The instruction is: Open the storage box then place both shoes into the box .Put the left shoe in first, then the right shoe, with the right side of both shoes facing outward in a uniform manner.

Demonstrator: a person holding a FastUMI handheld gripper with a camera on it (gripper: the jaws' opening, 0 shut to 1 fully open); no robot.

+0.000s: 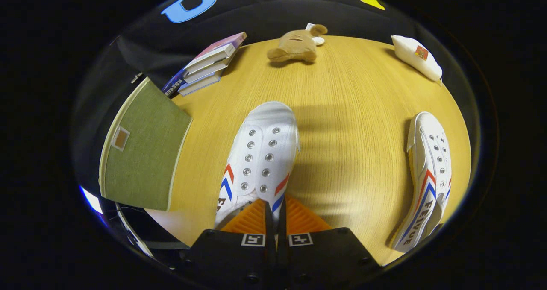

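Gripper [275, 221]: fingers pressed together on heel edge of held shoe [260, 153], lifted over table [350, 110]. Box [143, 157] to its left, lid seemingly raised. Second shoe [427, 174] well apart, right. Advised: steady grip, toe level, right side outward.

White shoes [260, 153], red-blue chevron stripes; green box lid [143, 162]; tan plush [297, 45]

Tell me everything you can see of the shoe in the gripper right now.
The held shoe is white canvas, laceless, with two rows of metal eyelets and red and blue chevron stripes on both sides. Its toe points away from the gripper, whose fingers are closed together on its heel end. It looks raised above the wooden table, casting a shadow there.
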